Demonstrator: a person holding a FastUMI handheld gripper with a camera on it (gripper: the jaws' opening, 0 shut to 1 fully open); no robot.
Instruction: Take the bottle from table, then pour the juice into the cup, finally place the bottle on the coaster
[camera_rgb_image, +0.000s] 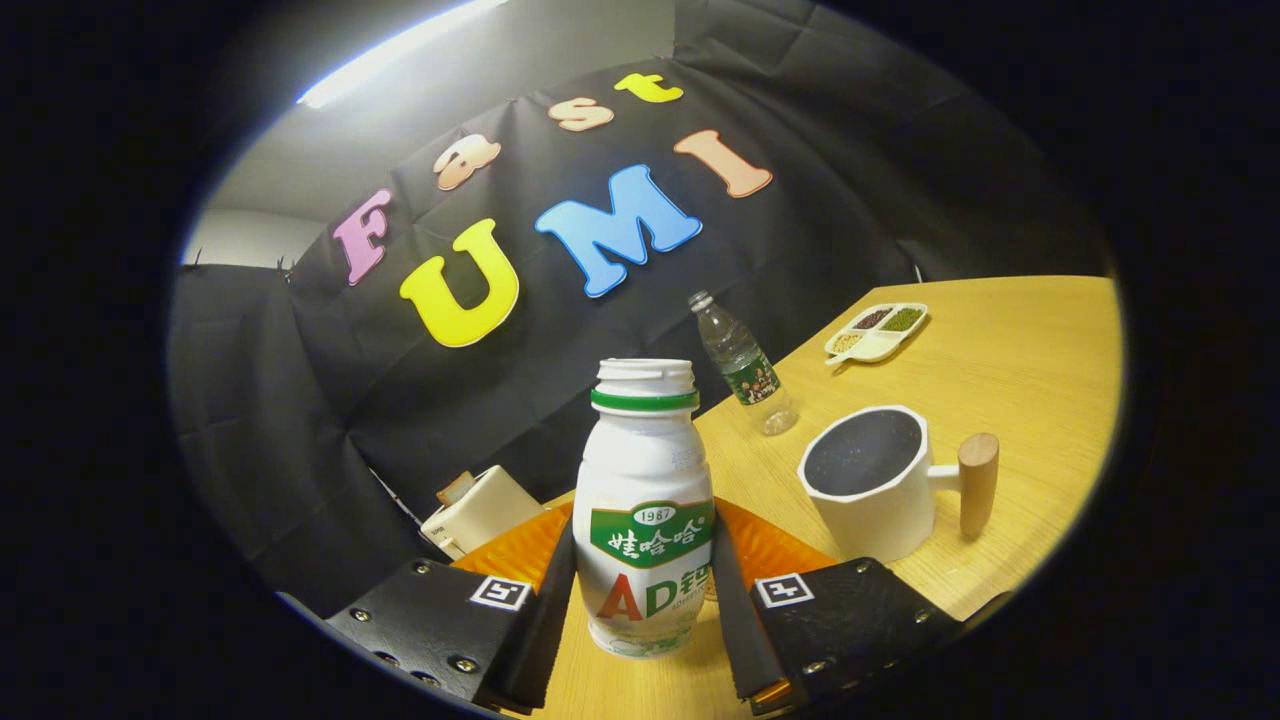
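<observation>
Gripping the white bottle (645, 510) between both fingers, my claw (645, 600) had closed on its lower body, one finger pressed to each side of the label. The bottle stood upright between the fingers, its cap off and a green ring below its open neck. I could not tell whether its base touched the wooden table (1020, 360) or hung just above it. An orange coaster (770, 545) lay just behind the bottle, showing on both sides of it. To the right, a little farther off, stood a white cup (875, 480) with a wooden peg handle, dark inside. Beyond the cup stood a clear plastic water bottle (745, 365), and far right a small divided dish (878, 330) of seeds. To the left, near the table's edge, sat a cream-coloured box (480, 510).
</observation>
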